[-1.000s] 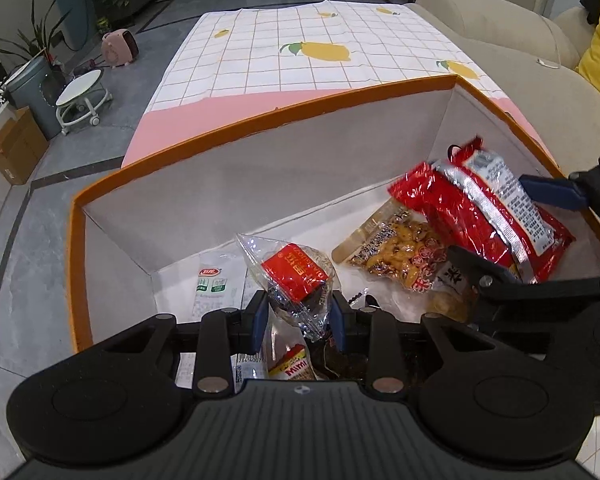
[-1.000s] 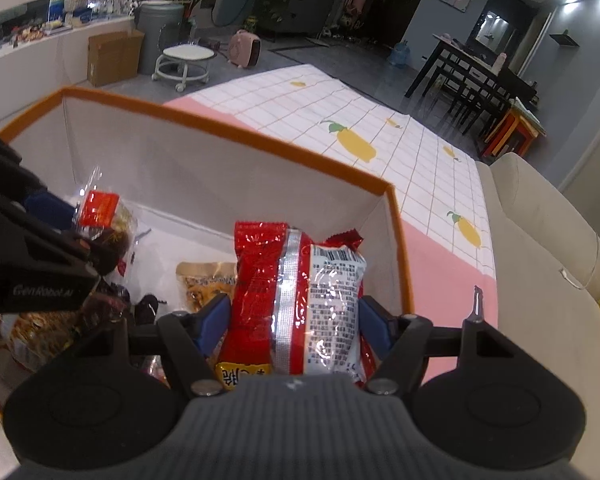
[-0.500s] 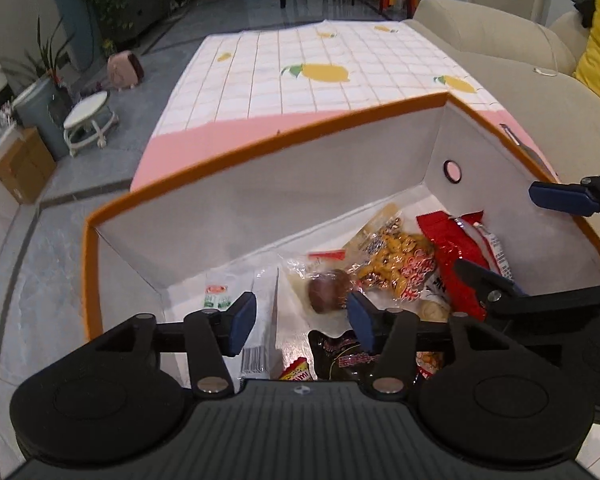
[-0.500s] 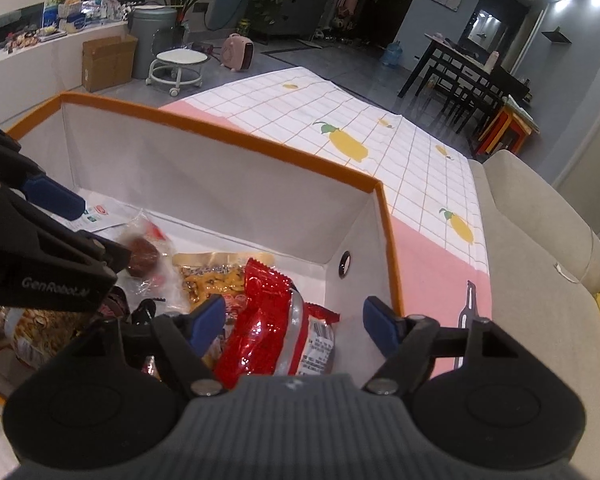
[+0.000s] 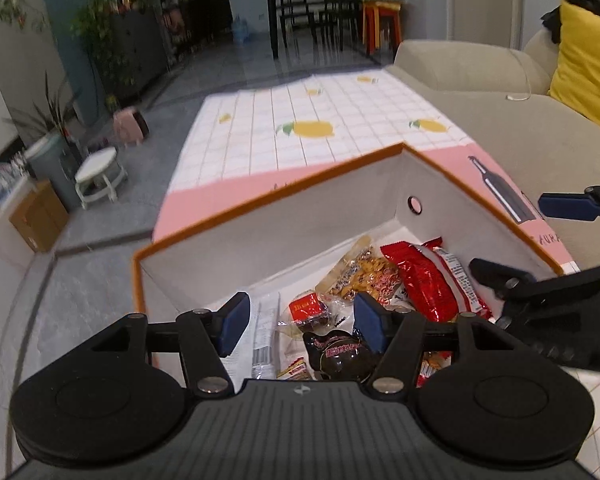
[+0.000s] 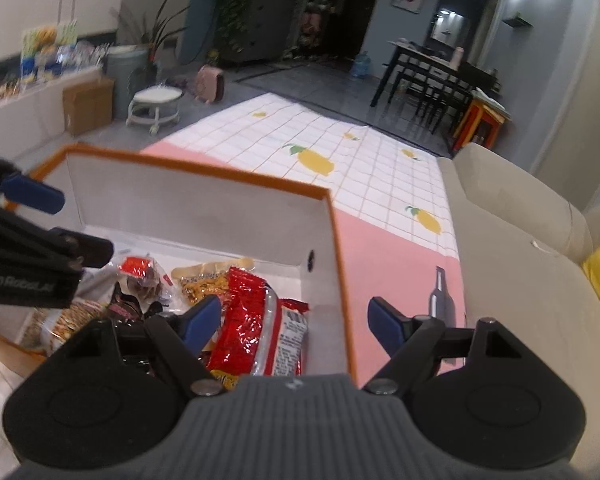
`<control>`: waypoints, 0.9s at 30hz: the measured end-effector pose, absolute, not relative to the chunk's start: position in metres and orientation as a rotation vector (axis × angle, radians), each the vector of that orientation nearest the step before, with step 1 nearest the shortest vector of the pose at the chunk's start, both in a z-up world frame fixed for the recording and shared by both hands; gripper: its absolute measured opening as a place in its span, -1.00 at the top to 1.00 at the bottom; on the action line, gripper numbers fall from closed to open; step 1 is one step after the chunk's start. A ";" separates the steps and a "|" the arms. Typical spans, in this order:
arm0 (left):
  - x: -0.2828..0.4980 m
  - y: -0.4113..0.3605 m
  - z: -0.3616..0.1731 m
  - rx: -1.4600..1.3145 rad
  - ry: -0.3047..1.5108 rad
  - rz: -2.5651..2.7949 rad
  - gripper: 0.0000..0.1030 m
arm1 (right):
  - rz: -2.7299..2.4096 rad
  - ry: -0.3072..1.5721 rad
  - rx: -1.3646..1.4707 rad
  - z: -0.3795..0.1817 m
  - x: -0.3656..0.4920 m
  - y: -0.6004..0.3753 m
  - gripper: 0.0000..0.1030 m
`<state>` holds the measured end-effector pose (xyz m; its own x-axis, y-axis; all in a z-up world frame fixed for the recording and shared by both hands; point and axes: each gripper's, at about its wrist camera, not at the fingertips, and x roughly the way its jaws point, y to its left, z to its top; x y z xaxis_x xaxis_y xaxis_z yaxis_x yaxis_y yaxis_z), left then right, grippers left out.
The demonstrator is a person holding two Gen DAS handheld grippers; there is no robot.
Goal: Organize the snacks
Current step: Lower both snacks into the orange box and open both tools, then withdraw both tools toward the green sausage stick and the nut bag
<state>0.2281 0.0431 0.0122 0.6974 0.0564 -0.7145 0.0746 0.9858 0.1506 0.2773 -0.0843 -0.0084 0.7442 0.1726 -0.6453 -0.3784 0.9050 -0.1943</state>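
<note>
Two handheld grippers hang above one orange-rimmed storage box [image 5: 268,200] with white inner walls, which stands on a checked mat [image 5: 320,120] printed with yellow fruit, beside a beige sofa [image 5: 500,120]. All snacks lie on the box floor. The red noodle packet [image 5: 432,280] rests at the right, near the wall. A peanut bag [image 5: 364,272] lies just left of it. A small clear pouch with a red label [image 5: 310,312] sits nearer, left of centre. The left gripper [image 5: 296,322] and right gripper [image 6: 294,318] have just been opening; both are released, with nothing pressed between the blue pads.
</note>
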 end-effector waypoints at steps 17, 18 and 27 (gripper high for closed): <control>0.111 0.027 0.025 0.072 0.766 -0.079 -0.36 | 0.243 0.680 -0.129 -0.001 0.154 -0.152 -0.52; 0.104 0.029 0.022 0.060 0.774 -0.073 -0.36 | 0.235 0.697 -0.122 -0.005 0.145 -0.155 -0.52; 0.061 0.057 -0.018 -0.080 0.935 0.075 -0.36 | 0.115 0.784 -0.132 -0.043 0.086 -0.177 -0.52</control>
